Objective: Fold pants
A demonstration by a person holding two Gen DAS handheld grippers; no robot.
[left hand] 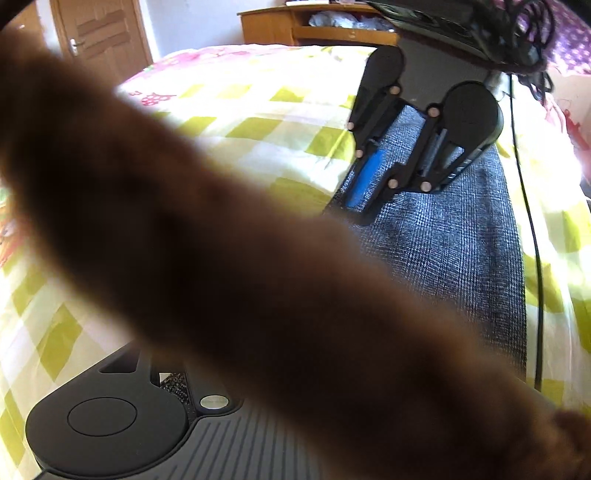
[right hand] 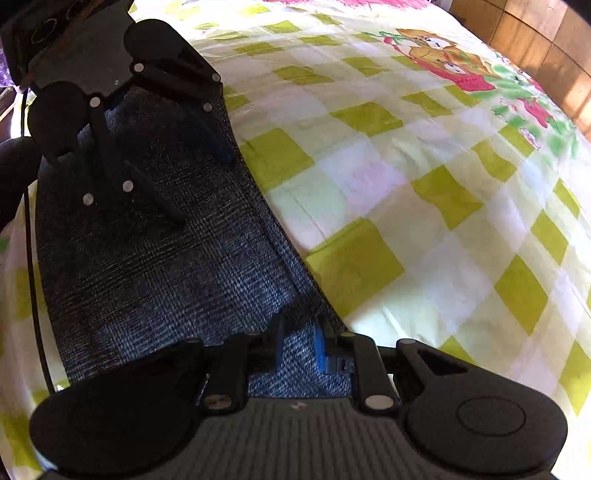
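The pants (right hand: 166,277) are a long band of blue-grey plaid cloth, lying flat on a yellow-green checked bedsheet (right hand: 406,184). My right gripper (right hand: 299,328) sits at the near end of the band beside its right edge. Cloth fills the narrow gap between its blue pads (right hand: 320,347). My left gripper (right hand: 205,188) stands at the far end with its fingers spread wide over the cloth and nothing pinched. In the left wrist view a blurred brown shape (left hand: 240,258), close to the lens, hides the left fingers. Behind it are the pants (left hand: 461,258) and the right gripper (left hand: 395,201).
The bedsheet (left hand: 258,110) stretches wide beside the pants. A black cable (left hand: 532,258) runs along the pants' far side. A wooden door (left hand: 107,33) and a wooden cabinet (left hand: 314,26) stand beyond the bed. Wooden panelling (right hand: 535,37) borders its far corner.
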